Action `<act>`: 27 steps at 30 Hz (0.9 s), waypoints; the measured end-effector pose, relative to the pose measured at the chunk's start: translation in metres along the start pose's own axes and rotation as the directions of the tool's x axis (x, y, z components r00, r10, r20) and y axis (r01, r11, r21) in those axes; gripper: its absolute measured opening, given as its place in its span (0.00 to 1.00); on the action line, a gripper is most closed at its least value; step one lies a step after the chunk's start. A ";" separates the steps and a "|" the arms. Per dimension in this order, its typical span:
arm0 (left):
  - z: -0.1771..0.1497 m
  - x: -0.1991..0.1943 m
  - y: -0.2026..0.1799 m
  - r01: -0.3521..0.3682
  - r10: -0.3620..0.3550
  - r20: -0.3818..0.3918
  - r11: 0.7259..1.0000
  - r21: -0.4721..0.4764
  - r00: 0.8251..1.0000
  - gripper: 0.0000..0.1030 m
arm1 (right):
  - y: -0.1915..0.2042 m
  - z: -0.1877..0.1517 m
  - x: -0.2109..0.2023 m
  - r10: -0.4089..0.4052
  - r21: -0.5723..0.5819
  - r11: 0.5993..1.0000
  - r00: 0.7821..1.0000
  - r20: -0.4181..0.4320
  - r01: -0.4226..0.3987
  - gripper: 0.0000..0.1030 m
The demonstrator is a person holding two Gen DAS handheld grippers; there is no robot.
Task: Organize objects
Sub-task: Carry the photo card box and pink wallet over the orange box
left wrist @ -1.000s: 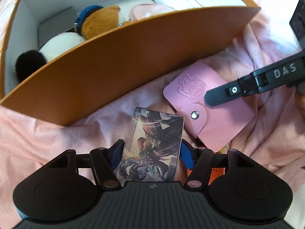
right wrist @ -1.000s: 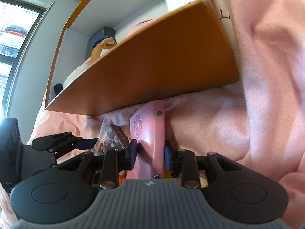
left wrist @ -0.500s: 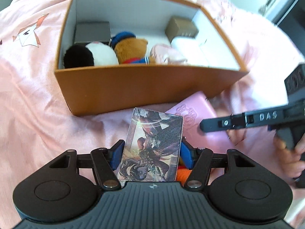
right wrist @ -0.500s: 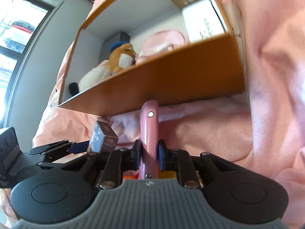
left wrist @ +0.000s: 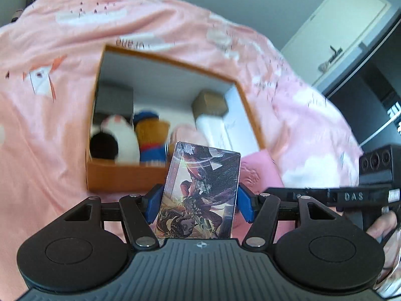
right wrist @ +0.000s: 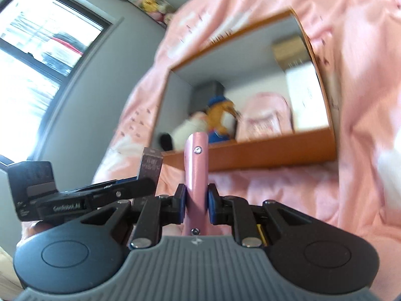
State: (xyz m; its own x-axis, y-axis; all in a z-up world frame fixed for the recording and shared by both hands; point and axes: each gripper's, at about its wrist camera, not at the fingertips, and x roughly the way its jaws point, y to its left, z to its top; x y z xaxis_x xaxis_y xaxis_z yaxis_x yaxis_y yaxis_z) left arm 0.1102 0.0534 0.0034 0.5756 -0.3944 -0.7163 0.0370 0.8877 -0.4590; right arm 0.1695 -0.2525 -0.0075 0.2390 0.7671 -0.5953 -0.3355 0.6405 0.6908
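Gripping card (left wrist: 200,195); right view shows wallet (right wrist: 196,175).

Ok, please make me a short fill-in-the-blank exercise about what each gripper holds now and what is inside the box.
1. The left gripper is shut on a picture ____.
2. The right gripper is shut on a card holder whose colour is ____.
3. The orange box stands on a blanket whose colour is ____.
4. Inside the box, the toy bear wears a cap whose colour is ____.

Missing words: card; pink; pink; blue
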 end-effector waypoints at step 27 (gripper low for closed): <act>0.125 0.159 -0.013 -0.071 0.119 -0.103 0.922 0.382 0.987 0.68 | -0.039 0.130 0.023 -0.114 -0.047 0.992 0.986 0.123 0.121 0.18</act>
State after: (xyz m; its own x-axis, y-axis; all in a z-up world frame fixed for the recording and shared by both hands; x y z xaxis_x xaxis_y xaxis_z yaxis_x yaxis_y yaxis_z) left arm 0.3035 0.0095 -0.0387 0.4885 -0.3082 -0.8163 0.3047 0.9369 -0.1714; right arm 0.3065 -0.2555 0.0057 0.3857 0.6873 -0.6155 -0.3462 0.7262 0.5940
